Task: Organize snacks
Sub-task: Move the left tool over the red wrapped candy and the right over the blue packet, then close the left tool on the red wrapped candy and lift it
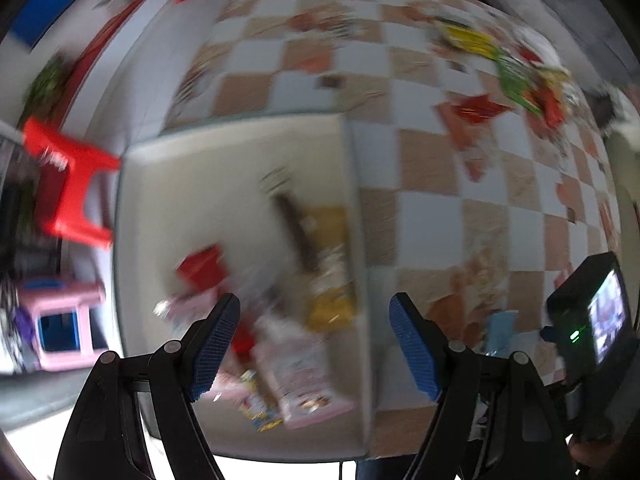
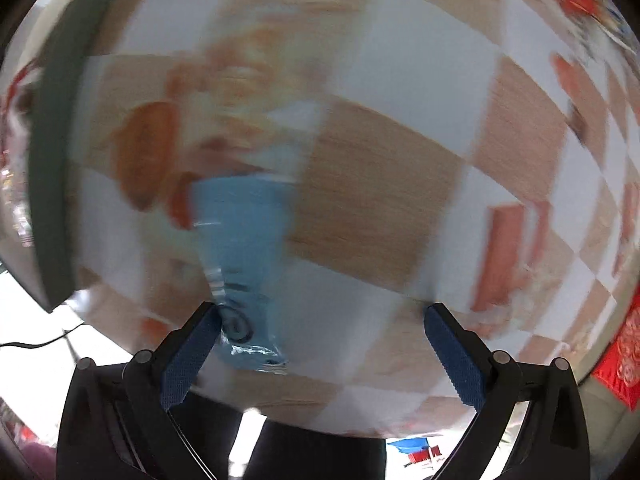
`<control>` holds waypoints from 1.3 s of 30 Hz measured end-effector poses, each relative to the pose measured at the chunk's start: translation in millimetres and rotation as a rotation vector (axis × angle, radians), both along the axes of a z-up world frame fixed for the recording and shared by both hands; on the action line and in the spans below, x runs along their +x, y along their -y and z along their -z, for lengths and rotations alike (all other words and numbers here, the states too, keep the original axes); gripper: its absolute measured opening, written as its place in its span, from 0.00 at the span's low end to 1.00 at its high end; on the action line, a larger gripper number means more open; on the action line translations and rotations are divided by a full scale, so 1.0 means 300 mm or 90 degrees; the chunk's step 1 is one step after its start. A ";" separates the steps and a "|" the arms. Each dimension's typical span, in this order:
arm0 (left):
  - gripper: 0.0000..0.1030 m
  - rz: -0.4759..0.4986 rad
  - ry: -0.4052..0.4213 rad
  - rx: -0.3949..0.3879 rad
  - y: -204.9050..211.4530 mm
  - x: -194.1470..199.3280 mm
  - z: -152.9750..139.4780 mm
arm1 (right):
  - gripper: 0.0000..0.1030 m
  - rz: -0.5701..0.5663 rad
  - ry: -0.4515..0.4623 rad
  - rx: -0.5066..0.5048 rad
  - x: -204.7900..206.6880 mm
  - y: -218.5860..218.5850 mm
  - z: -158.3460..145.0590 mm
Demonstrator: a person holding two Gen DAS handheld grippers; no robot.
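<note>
The right claw (image 2: 320,344) gapes wide and empty; the crinkly light-blue plastic snack packet (image 2: 244,248) lies on the checkered tablecloth (image 2: 380,200) touching its left pad (image 2: 188,356), so closing could clip only an edge. The left claw (image 1: 316,344), open and empty, alone shows the shallow cream tray (image 1: 192,184) of sorted packets beyond its fingers.

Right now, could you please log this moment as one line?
left gripper: jaws open over cream tray | right gripper: jaws open, blue packet on checkered cloth | views blurred

The left gripper (image 1: 314,346) points straight down, jaws apart and empty. The right gripper (image 2: 322,350) tilts steeply down, jaws spread wide, gripping nothing.
</note>
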State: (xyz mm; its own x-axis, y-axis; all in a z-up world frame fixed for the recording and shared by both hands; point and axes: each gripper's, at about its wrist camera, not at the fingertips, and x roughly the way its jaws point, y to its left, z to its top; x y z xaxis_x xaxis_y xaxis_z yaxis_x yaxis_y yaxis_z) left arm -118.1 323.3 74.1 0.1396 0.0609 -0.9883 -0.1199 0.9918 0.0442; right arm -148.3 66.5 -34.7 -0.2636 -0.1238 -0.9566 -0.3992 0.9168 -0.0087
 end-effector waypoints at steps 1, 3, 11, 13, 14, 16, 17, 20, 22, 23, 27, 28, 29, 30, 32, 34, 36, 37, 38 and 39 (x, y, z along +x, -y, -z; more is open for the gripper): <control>0.78 0.022 0.004 0.000 0.032 0.032 -0.004 | 0.99 0.015 0.008 0.000 0.008 0.035 -0.004; 0.78 0.062 0.016 0.002 0.093 0.092 -0.014 | 0.99 0.055 0.027 -0.014 0.036 0.128 -0.013; 0.78 0.198 0.046 0.007 0.295 0.366 0.003 | 0.99 0.199 0.048 0.031 0.100 0.410 -0.087; 0.78 0.224 0.052 0.019 0.334 0.433 0.028 | 0.99 0.187 0.047 0.046 0.088 0.426 -0.104; 0.78 0.240 0.051 0.031 0.359 0.469 0.048 | 0.99 0.172 0.046 0.048 0.076 0.417 -0.115; 0.78 0.265 0.049 0.046 0.399 0.529 0.084 | 0.99 0.158 0.042 0.055 0.030 0.441 -0.136; 0.78 0.273 0.051 0.050 0.414 0.554 0.099 | 0.99 0.163 0.037 0.066 0.016 0.446 -0.147; 0.78 0.295 0.033 0.054 0.453 0.624 0.167 | 0.99 0.194 0.025 0.086 -0.029 0.445 -0.160; 0.78 0.301 0.010 0.057 0.467 0.646 0.215 | 0.99 0.201 0.020 0.095 -0.051 0.455 -0.160; 0.78 0.304 0.000 0.053 0.472 0.652 0.233 | 0.99 0.190 0.023 0.093 -0.060 0.447 -0.165; 0.43 0.318 -0.007 0.001 0.479 0.648 0.256 | 0.99 0.058 0.050 0.060 -0.099 0.321 -0.176; 0.35 0.322 -0.014 -0.023 0.480 0.646 0.255 | 0.99 0.021 0.056 0.053 -0.103 0.293 -0.179; 0.35 0.326 -0.018 -0.020 0.483 0.643 0.255 | 0.99 -0.018 0.060 0.045 -0.108 0.268 -0.178; 0.34 0.331 -0.019 -0.018 0.482 0.634 0.256 | 0.99 -0.064 0.064 0.039 -0.113 0.232 -0.177; 0.34 0.323 -0.023 -0.026 0.460 0.612 0.258 | 0.99 -0.135 0.074 0.034 -0.123 0.170 -0.178; 0.33 0.292 -0.028 -0.037 0.410 0.566 0.261 | 0.99 -0.203 0.083 0.037 -0.121 0.095 -0.177; 0.33 0.245 -0.036 -0.059 0.338 0.502 0.263 | 0.99 -0.257 0.092 0.038 -0.121 0.036 -0.165; 0.33 0.222 -0.040 -0.070 0.304 0.472 0.264 | 0.99 -0.277 0.094 0.036 -0.118 0.015 -0.153; 0.33 0.195 -0.043 -0.081 0.265 0.435 0.265 | 0.99 -0.292 0.094 0.034 -0.099 -0.031 -0.144; 0.33 0.175 -0.045 -0.086 0.236 0.406 0.266 | 0.99 -0.299 0.091 0.032 -0.077 -0.058 -0.128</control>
